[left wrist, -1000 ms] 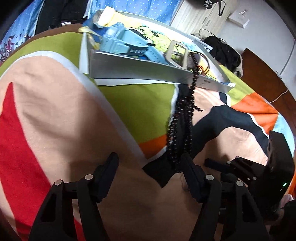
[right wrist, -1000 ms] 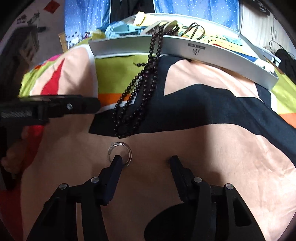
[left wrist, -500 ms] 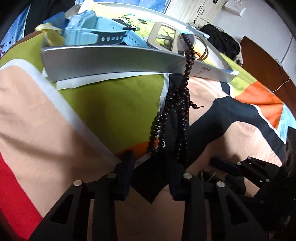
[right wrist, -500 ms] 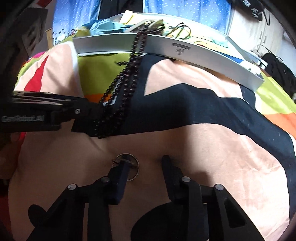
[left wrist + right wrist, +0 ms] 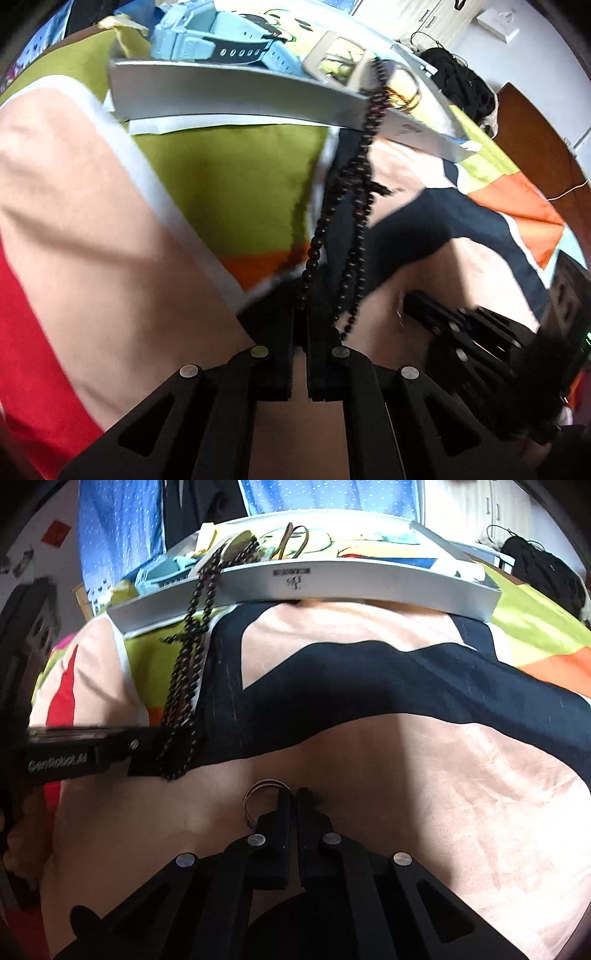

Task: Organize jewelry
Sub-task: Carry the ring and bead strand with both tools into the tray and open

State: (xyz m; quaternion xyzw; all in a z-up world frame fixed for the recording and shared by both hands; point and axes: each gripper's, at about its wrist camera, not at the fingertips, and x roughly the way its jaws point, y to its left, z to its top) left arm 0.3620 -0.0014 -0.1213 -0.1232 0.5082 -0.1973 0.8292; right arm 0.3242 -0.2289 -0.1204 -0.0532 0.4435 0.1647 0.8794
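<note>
dark wooden bead necklace (image 5: pixel 354 206) is draped from the silver tray (image 5: pixel 229 99) wall down onto the bedspread (image 5: pixel 74 206), its lower loops now pinched by the left gripper (image 5: pixel 301 314), whose jaws have just closed on it. metal ring (image 5: pixel 258 797) (thin, on peach fabric) is clamped at its edge by the right gripper (image 5: pixel 293 797), also just closed. both pieces judged ready for lifting into the tray.
</note>
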